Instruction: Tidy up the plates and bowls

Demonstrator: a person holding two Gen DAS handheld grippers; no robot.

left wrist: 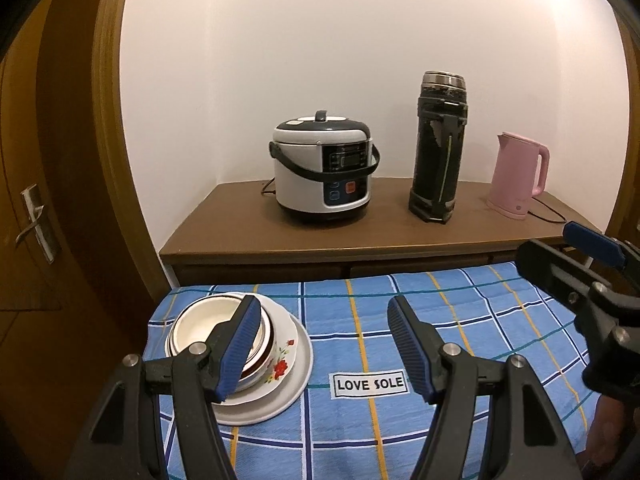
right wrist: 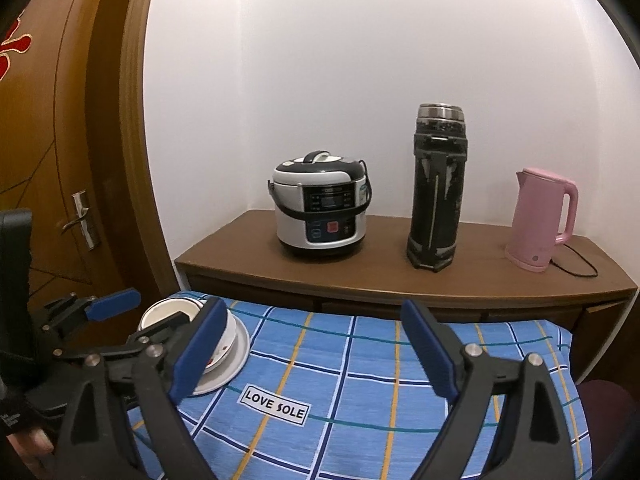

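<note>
Bowls [left wrist: 224, 332] stacked on plates [left wrist: 288, 376], behind left claw [left wrist: 316, 344] & left of right claw [right wrist: 316, 356]; both claws released, nothing inside.

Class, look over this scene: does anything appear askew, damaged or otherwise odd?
The tall black flask on the wooden cabinet looks worn, its coating peeling in pale patches. The stacked dishes sit tidily on the checked cloth.

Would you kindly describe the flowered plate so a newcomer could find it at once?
On the blue checked cloth, look to its left end for the stack of dishes. The flowered plate sits on a plain white plate and under the bowls; only it carries red flowers.
</note>
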